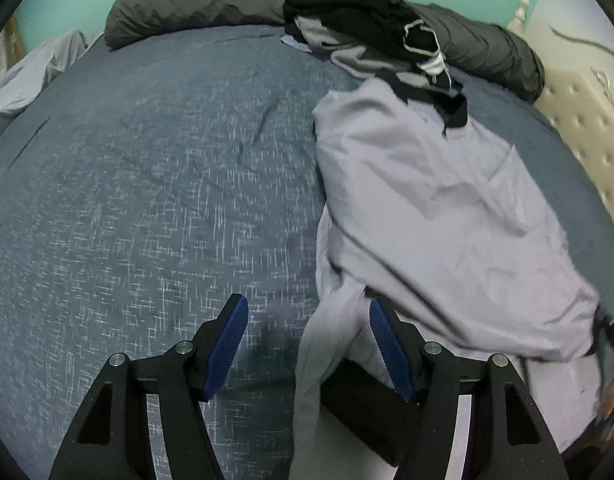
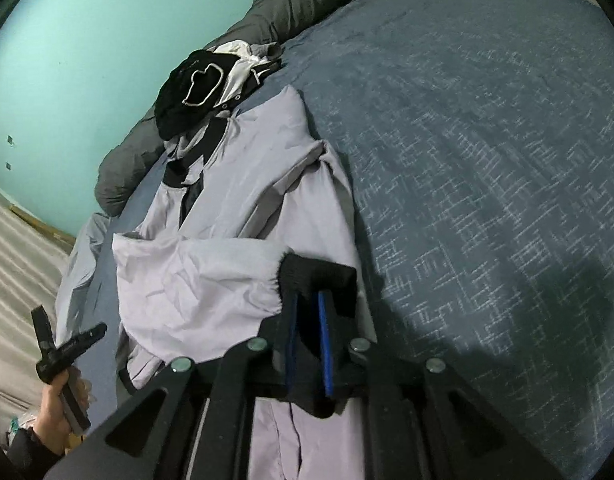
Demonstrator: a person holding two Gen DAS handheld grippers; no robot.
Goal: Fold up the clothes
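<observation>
On the bed (image 2: 487, 128), a black cuff (image 2: 319, 276) of the jacket (image 2: 227, 216) is pinched by the right gripper (image 2: 309, 312), likely for folding. Beside the jacket, the left gripper (image 1: 307, 320) is held open, empty.

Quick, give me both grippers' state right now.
Left gripper: open, holding nothing; a light grey jacket fold hangs between the jaws.
Right gripper: shut on the jacket's black cuff.
</observation>
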